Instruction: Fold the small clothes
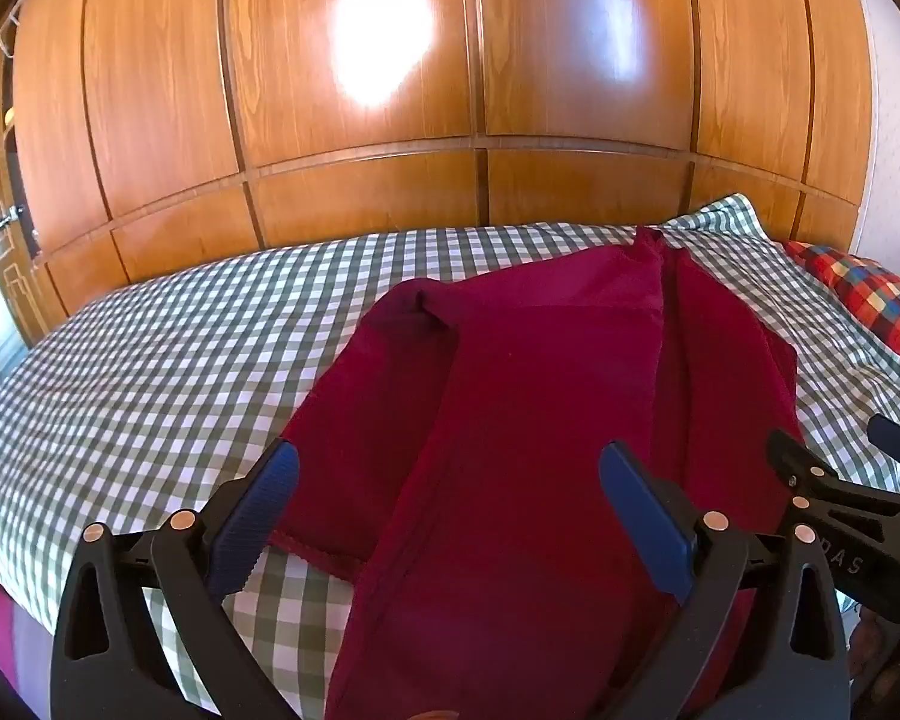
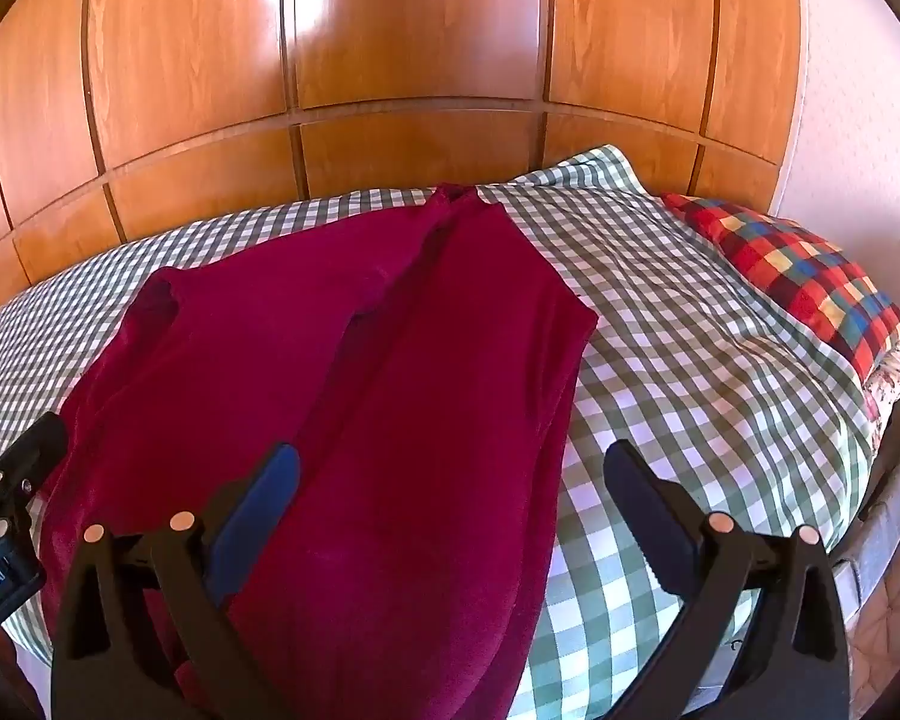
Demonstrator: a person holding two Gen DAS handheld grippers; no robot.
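A dark red knitted garment (image 1: 528,396) lies lengthwise on the green-and-white checked bedspread (image 1: 150,360), its two sides folded in so they meet along a middle seam. In the right wrist view the same garment (image 2: 342,396) fills the left and centre. My left gripper (image 1: 450,480) hangs open above the garment's near end, with nothing between its blue pads (image 1: 258,516). My right gripper (image 2: 450,480) is open too, over the garment's right edge and the bare bedspread (image 2: 690,360). Each gripper shows at the other view's edge.
A wooden wardrobe wall (image 1: 390,120) rises behind the bed. A multicoloured checked pillow (image 2: 792,270) lies at the right end of the bed, and a pale wall (image 2: 858,120) stands beyond it. The bed's near edge drops off at the lower right.
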